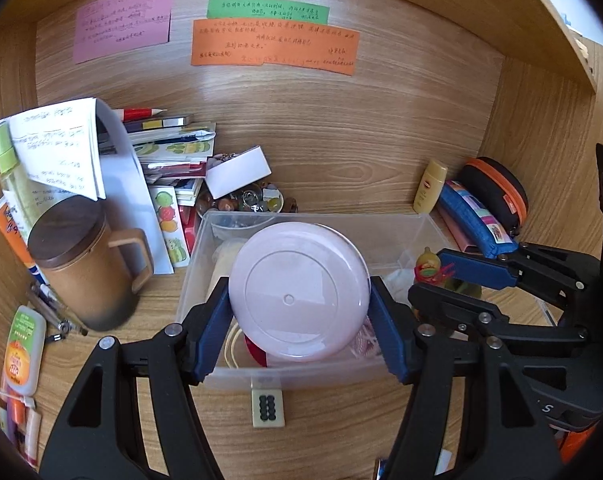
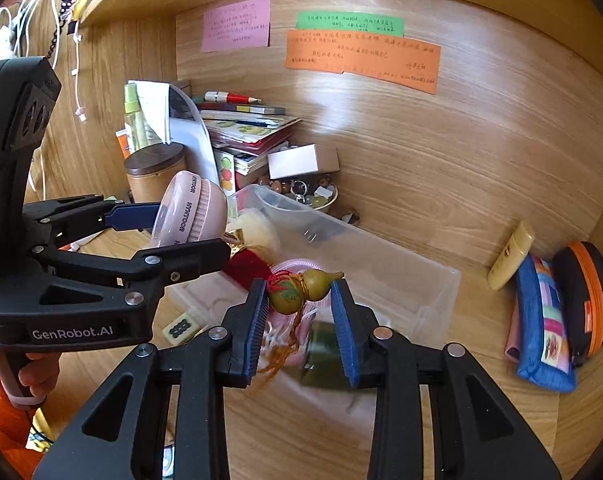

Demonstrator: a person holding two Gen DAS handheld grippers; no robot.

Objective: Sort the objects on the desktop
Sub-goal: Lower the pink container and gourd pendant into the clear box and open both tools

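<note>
A: Left wrist view, item one?
B: Round pale-pink plastic lidded case (image 1: 299, 292), smooth, with a moulded ring and centre dimple. It sits at frame centre, clamped at its left and right edges by the left gripper (image 1: 299, 316), jaws about half spread. It hides much of the clear plastic storage box (image 1: 397, 228) behind it; the contents below are hard to make out.
A: Item two?
B: Right gripper (image 1: 433, 276), centre right, partly cut off; only part of the charm shows between its blue pads.
A: Right wrist view?
B: Small olive-yellow glossy gourd charm (image 2: 301, 290) with red cord, lying crosswise at frame centre, pinched end to end by the right gripper (image 2: 301, 304), jaws narrow. Its tassel below is blurred. The pink case appears at centre left, edge-on, with printed lettering, one pad hidden behind it.
</note>
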